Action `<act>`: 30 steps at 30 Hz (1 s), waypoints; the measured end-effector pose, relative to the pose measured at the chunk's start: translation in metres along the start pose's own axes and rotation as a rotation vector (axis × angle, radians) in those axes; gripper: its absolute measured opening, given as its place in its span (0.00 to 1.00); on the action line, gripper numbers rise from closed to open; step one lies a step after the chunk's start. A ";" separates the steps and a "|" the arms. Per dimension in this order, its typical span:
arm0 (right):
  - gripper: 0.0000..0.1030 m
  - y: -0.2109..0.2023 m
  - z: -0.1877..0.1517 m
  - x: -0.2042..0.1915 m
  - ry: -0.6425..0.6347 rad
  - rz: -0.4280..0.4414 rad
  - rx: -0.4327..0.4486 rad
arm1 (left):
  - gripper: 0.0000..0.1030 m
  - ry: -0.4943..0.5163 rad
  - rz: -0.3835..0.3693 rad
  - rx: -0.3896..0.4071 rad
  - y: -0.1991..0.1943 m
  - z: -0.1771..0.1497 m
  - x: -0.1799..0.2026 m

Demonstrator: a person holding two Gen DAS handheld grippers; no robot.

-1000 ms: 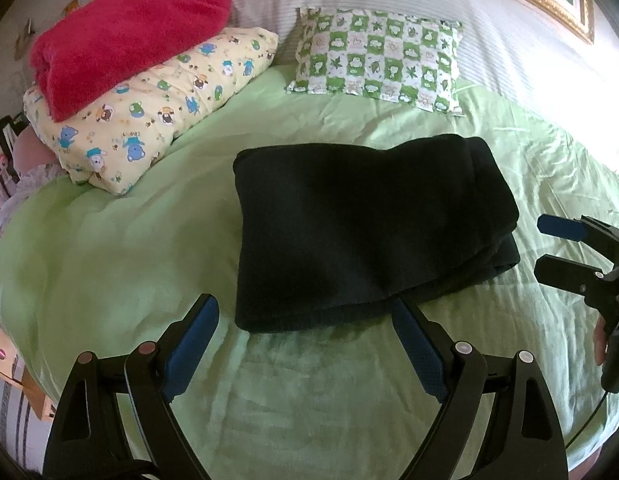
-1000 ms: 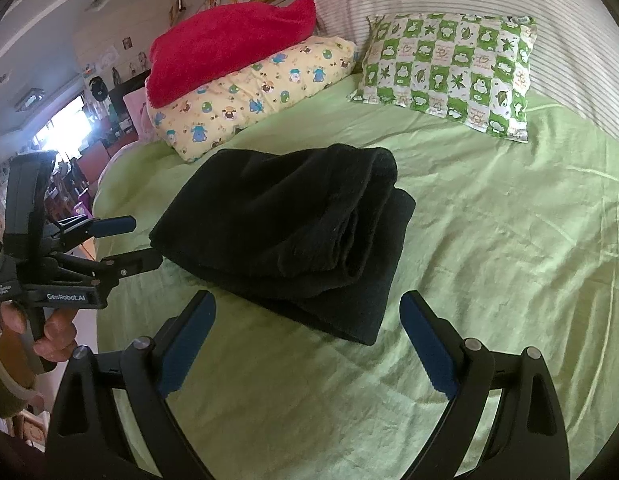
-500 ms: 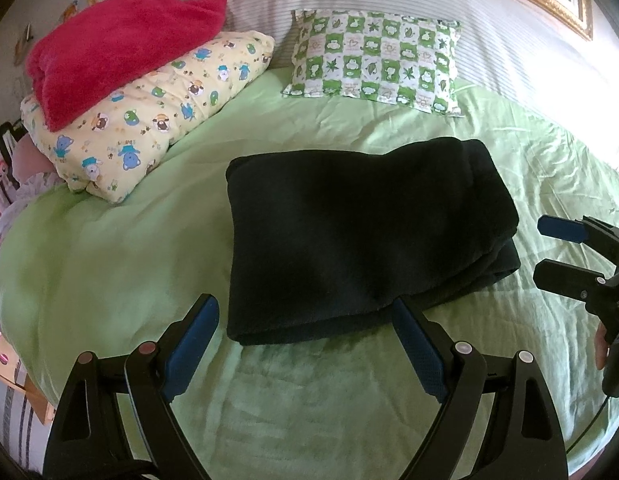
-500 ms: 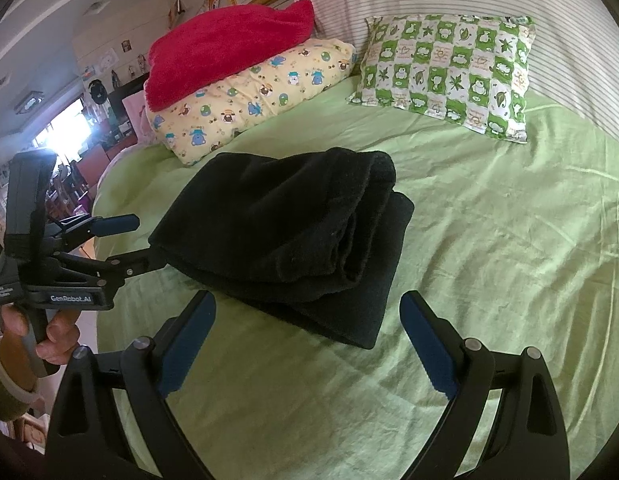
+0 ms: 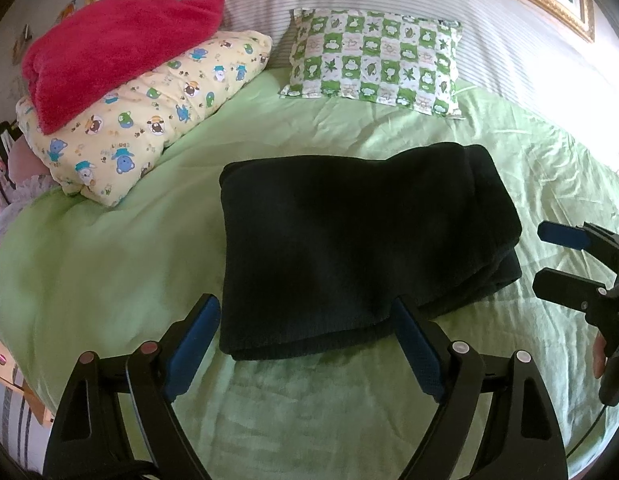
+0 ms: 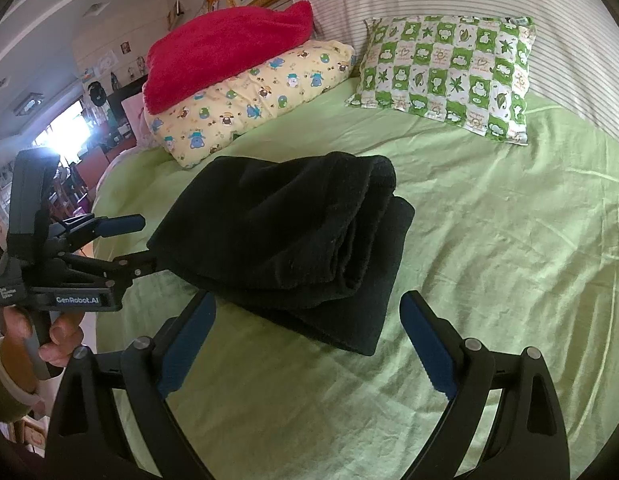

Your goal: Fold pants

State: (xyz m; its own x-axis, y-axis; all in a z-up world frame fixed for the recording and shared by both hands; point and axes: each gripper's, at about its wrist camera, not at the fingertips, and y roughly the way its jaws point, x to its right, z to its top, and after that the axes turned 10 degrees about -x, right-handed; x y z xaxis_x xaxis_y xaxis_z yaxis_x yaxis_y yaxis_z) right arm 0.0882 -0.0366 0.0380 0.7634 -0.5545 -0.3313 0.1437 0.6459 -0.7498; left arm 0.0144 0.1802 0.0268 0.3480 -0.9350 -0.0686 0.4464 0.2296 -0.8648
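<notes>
The black pants (image 5: 361, 240) lie folded into a thick stack on the green bed sheet (image 5: 109, 260); they also show in the right wrist view (image 6: 285, 236). My left gripper (image 5: 305, 344) is open and empty, its fingers on either side of the stack's near edge, apart from the cloth. My right gripper (image 6: 307, 340) is open and empty, just short of the stack's lower layer. In the left wrist view the right gripper (image 5: 549, 256) is at the far right beside the pants. In the right wrist view the left gripper (image 6: 141, 244) is at the stack's left edge.
A yellow cartoon-print pillow (image 5: 149, 120) with a red blanket (image 5: 113, 48) on it lies at the back left. A green checked pillow (image 5: 373, 64) and a striped white pillow (image 5: 489, 20) lie at the headboard. The bed edge and room clutter are at the left (image 6: 69, 128).
The left wrist view has shifted slightly: the pants sit a little lower and closer between the left fingers. Both grippers stay open. The pants have not changed shape.
</notes>
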 end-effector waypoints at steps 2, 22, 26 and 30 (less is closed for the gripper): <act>0.91 0.000 0.000 0.001 0.003 -0.001 0.002 | 0.85 0.000 0.000 0.000 0.000 0.001 0.000; 0.91 -0.002 0.001 0.005 0.016 0.001 0.014 | 0.85 0.019 0.006 0.013 -0.001 0.006 0.003; 0.91 -0.001 0.001 0.007 0.023 0.003 0.020 | 0.85 0.014 0.005 0.006 0.003 0.011 0.004; 0.91 -0.001 0.003 0.008 0.030 0.003 0.021 | 0.85 0.016 0.009 0.000 0.006 0.013 0.006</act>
State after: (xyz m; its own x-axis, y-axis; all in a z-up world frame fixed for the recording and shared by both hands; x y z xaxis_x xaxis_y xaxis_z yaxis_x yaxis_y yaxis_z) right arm 0.0958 -0.0401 0.0372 0.7446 -0.5680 -0.3507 0.1553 0.6584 -0.7365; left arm 0.0298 0.1799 0.0281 0.3386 -0.9372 -0.0841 0.4435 0.2378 -0.8641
